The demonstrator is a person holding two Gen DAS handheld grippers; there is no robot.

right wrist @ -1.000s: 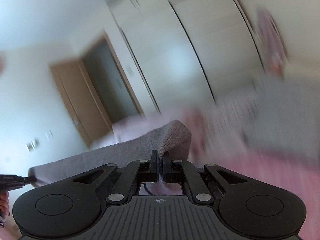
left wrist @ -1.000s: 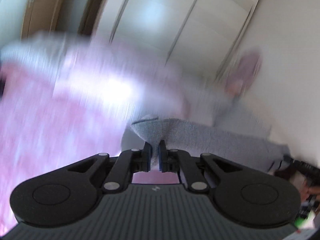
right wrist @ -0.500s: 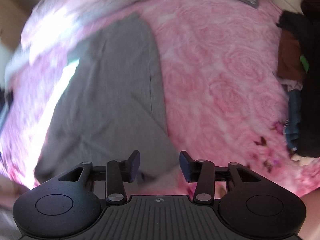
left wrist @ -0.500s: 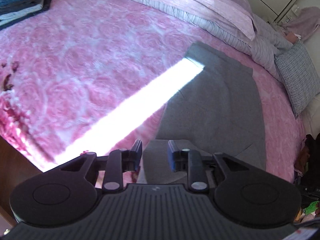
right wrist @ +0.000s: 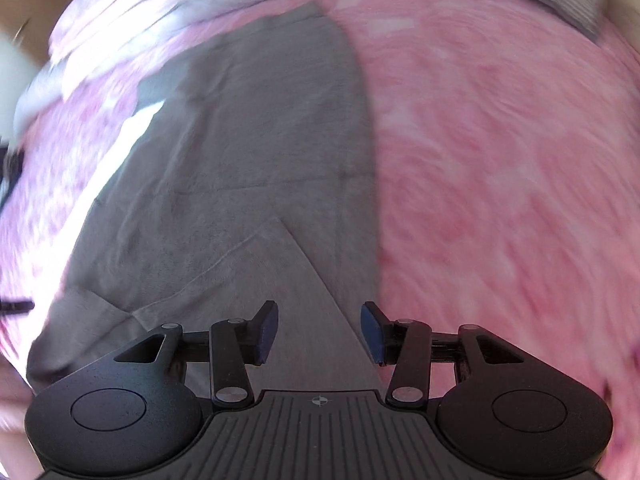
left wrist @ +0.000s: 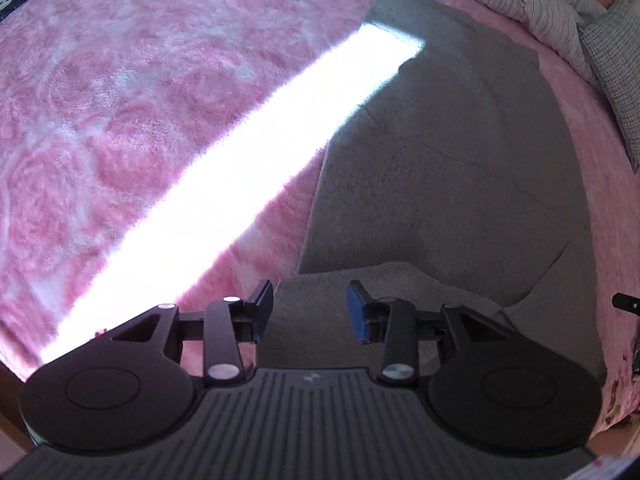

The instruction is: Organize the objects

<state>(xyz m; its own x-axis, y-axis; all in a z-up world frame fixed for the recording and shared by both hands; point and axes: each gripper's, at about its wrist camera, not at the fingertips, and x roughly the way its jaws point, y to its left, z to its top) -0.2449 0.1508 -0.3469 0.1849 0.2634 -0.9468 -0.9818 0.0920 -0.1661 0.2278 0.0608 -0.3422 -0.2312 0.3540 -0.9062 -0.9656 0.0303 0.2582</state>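
A pink rose-patterned blanket [left wrist: 120,128] covers the bed, with a bright strip of sunlight [left wrist: 248,168] running slantwise across it. A grey garment [left wrist: 460,168] lies spread flat on the blanket, its far corner caught by the light. The left gripper [left wrist: 310,312] hovers over the garment's near edge, fingers apart and holding nothing; a folded-over flap of the cloth lies between and below them. The right gripper [right wrist: 318,330] is likewise spread wide and empty above the other near corner of the garment [right wrist: 260,160], where a triangular fold shows. Striped pillows [left wrist: 552,4] sit at the far right of the bed. The right view is blurred, so whether its fingers touch the cloth is unclear.
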